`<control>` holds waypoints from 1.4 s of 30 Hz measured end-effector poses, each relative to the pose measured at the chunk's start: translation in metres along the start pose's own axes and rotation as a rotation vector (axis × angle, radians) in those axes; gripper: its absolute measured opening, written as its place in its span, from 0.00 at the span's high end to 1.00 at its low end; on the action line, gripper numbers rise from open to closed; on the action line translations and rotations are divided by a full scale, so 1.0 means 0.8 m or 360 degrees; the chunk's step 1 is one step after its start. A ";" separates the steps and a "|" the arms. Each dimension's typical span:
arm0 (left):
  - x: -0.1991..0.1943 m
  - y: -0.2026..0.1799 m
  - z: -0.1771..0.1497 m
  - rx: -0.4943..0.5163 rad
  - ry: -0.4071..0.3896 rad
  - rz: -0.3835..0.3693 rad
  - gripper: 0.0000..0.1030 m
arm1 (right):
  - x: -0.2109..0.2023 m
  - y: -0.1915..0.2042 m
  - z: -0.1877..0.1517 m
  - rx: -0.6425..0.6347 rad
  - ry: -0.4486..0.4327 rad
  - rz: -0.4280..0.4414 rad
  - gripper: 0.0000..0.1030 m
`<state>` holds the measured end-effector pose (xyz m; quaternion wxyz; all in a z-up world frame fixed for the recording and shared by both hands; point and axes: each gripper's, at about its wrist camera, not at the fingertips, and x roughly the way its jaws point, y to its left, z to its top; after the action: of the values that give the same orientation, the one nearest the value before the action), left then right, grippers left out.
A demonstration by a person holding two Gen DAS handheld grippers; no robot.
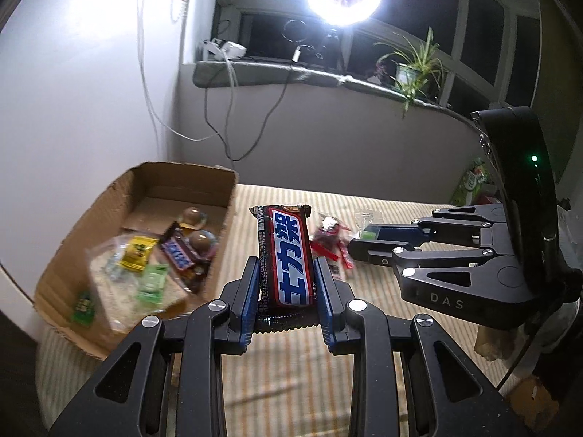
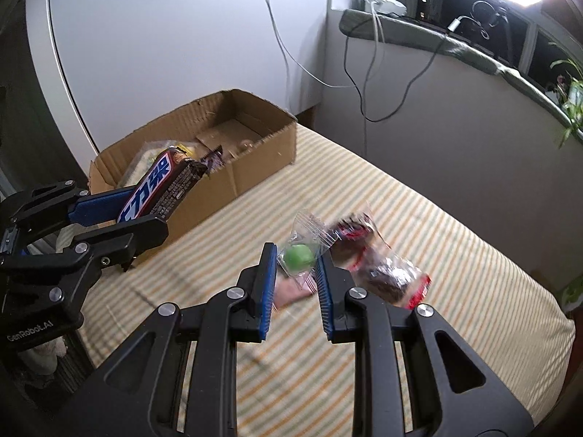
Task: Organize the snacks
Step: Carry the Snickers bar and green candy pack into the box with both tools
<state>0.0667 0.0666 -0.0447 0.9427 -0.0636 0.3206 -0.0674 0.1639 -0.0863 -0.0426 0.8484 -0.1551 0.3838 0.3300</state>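
left gripper (image 1: 286, 284) clamped across the middle of a chocolate bar (image 1: 285, 255), lifted just right of the cardboard box (image 1: 120, 196). stiff, light, slick wrapper; best pinched on the long edges, as here. right gripper (image 2: 294, 273) closed on a clear packet with a green sweet (image 2: 299, 258), off the striped cloth (image 2: 437, 255). featherlight, crinkly, likely to slip; better gripped over the sweet itself.

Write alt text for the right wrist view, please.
The right tool pinches a clear packet holding a green candy above a striped cloth. Beside it lies a red-wrapped snack; at left, the left tool carries a chocolate bar near an open cardboard box.
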 end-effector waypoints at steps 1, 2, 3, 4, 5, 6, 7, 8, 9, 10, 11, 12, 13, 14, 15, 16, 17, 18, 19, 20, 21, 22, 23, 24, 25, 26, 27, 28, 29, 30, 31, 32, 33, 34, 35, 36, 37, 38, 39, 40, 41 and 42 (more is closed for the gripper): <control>-0.002 0.005 0.001 -0.0007 -0.0005 0.0008 0.73 | 0.003 0.004 0.004 -0.0008 -0.0003 0.0005 0.79; -0.003 0.009 0.002 -0.0011 -0.0009 0.0016 0.73 | 0.004 0.006 0.007 -0.0012 -0.0005 0.0009 0.79; -0.004 0.014 0.002 -0.0017 -0.0014 0.0026 0.73 | 0.007 0.010 0.012 -0.0023 -0.0009 0.0015 0.79; -0.005 0.019 0.003 -0.0025 -0.0020 0.0036 0.73 | 0.010 0.014 0.016 -0.0030 -0.0010 0.0020 0.79; -0.007 0.022 0.003 -0.0031 -0.0023 0.0043 0.73 | 0.011 0.016 0.019 -0.0034 -0.0011 0.0024 0.79; -0.008 0.026 0.004 -0.0037 -0.0026 0.0052 0.73 | 0.014 0.019 0.023 -0.0042 -0.0014 0.0029 0.79; -0.009 0.031 0.004 -0.0043 -0.0029 0.0061 0.73 | 0.016 0.022 0.027 -0.0047 -0.0015 0.0034 0.79; -0.010 0.035 0.004 -0.0047 -0.0031 0.0068 0.73 | 0.019 0.025 0.030 -0.0052 -0.0017 0.0038 0.79; -0.010 0.039 0.004 -0.0052 -0.0033 0.0077 0.73 | 0.022 0.029 0.035 -0.0059 -0.0020 0.0044 0.79; -0.011 0.042 0.004 -0.0055 -0.0035 0.0087 0.73 | 0.024 0.030 0.037 -0.0064 -0.0020 0.0048 0.79; -0.012 0.046 0.004 -0.0059 -0.0036 0.0095 0.73 | 0.026 0.032 0.041 -0.0071 -0.0021 0.0055 0.79; -0.012 0.050 0.004 -0.0066 -0.0037 0.0101 0.73 | 0.029 0.035 0.045 -0.0078 -0.0022 0.0061 0.79; -0.012 0.054 0.004 -0.0073 -0.0038 0.0107 0.73 | 0.031 0.038 0.048 -0.0083 -0.0024 0.0064 0.79; -0.012 0.057 0.005 -0.0077 -0.0039 0.0113 0.73 | 0.034 0.041 0.052 -0.0092 -0.0027 0.0070 0.79; -0.012 0.060 0.005 -0.0080 -0.0039 0.0121 0.73 | 0.036 0.043 0.055 -0.0097 -0.0028 0.0073 0.79; -0.011 0.064 0.006 -0.0086 -0.0039 0.0129 0.73 | 0.038 0.044 0.058 -0.0101 -0.0029 0.0075 0.79; -0.011 0.068 0.006 -0.0093 -0.0038 0.0136 0.73 | 0.041 0.045 0.062 -0.0107 -0.0032 0.0078 0.79; -0.011 0.071 0.006 -0.0099 -0.0039 0.0144 0.73 | 0.045 0.048 0.067 -0.0111 -0.0035 0.0083 0.79; -0.010 0.074 0.007 -0.0104 -0.0039 0.0150 0.73 | 0.046 0.048 0.069 -0.0113 -0.0037 0.0086 0.79; -0.010 0.078 0.007 -0.0110 -0.0038 0.0155 0.73 | 0.049 0.050 0.073 -0.0116 -0.0039 0.0090 0.79; -0.009 0.082 0.007 -0.0117 -0.0037 0.0162 0.73 | 0.053 0.053 0.077 -0.0122 -0.0041 0.0096 0.79; -0.009 0.086 0.008 -0.0123 -0.0036 0.0169 0.73 | 0.055 0.054 0.080 -0.0127 -0.0042 0.0099 0.79; -0.008 0.089 0.008 -0.0129 -0.0035 0.0177 0.73 | 0.058 0.057 0.084 -0.0132 -0.0044 0.0101 0.79; -0.008 0.092 0.008 -0.0132 -0.0035 0.0183 0.73 | 0.063 0.059 0.089 -0.0139 -0.0045 0.0106 0.79; -0.008 0.095 0.008 -0.0136 -0.0034 0.0191 0.73 | 0.066 0.062 0.092 -0.0142 -0.0047 0.0109 0.79; -0.008 0.098 0.008 -0.0140 -0.0035 0.0197 0.73 | 0.069 0.063 0.094 -0.0144 -0.0048 0.0114 0.79; -0.007 0.101 0.009 -0.0142 -0.0034 0.0202 0.73 | 0.073 0.066 0.099 -0.0148 -0.0048 0.0125 0.79; -0.006 0.103 0.009 -0.0145 -0.0031 0.0208 0.73 | 0.075 0.067 0.100 -0.0151 -0.0048 0.0128 0.79; -0.006 0.106 0.009 -0.0149 -0.0031 0.0214 0.73 | 0.079 0.069 0.102 -0.0156 -0.0048 0.0131 0.79; -0.005 0.110 0.009 -0.0155 -0.0030 0.0222 0.73 | 0.083 0.072 0.105 -0.0161 -0.0047 0.0135 0.79; -0.005 0.112 0.009 -0.0160 -0.0030 0.0227 0.73 | 0.085 0.073 0.108 -0.0165 -0.0046 0.0139 0.79; -0.005 0.115 0.010 -0.0165 -0.0030 0.0231 0.73 | 0.089 0.075 0.110 -0.0169 -0.0044 0.0143 0.79; -0.005 0.116 0.009 -0.0165 -0.0029 0.0237 0.73 | 0.092 0.077 0.112 -0.0173 -0.0042 0.0146 0.79; -0.004 0.118 0.009 -0.0168 -0.0030 0.0244 0.73 | 0.095 0.078 0.113 -0.0177 -0.0040 0.0148 0.79; -0.004 0.121 0.009 -0.0172 -0.0029 0.0249 0.73 | 0.099 0.080 0.115 -0.0182 -0.0037 0.0152 0.79; -0.004 0.123 0.008 -0.0178 -0.0028 0.0253 0.73 | 0.102 0.081 0.117 -0.0186 -0.0034 0.0154 0.79; -0.003 0.126 0.008 -0.0181 -0.0026 0.0256 0.73 | 0.104 0.082 0.118 -0.0190 -0.0031 0.0156 0.79; -0.002 0.128 0.008 -0.0184 -0.0024 0.0259 0.73 | 0.105 0.082 0.118 -0.0189 -0.0031 0.0156 0.79; -0.001 0.130 0.008 -0.0187 -0.0022 0.0261 0.73 | 0.108 0.083 0.119 -0.0190 -0.0027 0.0158 0.79; 0.000 0.132 0.007 -0.0189 -0.0020 0.0264 0.73 | 0.110 0.083 0.119 -0.0190 -0.0025 0.0161 0.79; 0.000 0.133 0.007 -0.0193 -0.0021 0.0267 0.73 | 0.113 0.083 0.120 -0.0186 -0.0020 0.0165 0.79; 0.001 0.135 0.006 -0.0197 -0.0020 0.0269 0.73 | 0.115 0.083 0.121 -0.0182 -0.0018 0.0168 0.79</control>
<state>0.0798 0.1732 -0.0588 0.9413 -0.0948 0.3223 0.0327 0.2170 0.0529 -0.0492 0.8217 -0.1810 0.3672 0.3964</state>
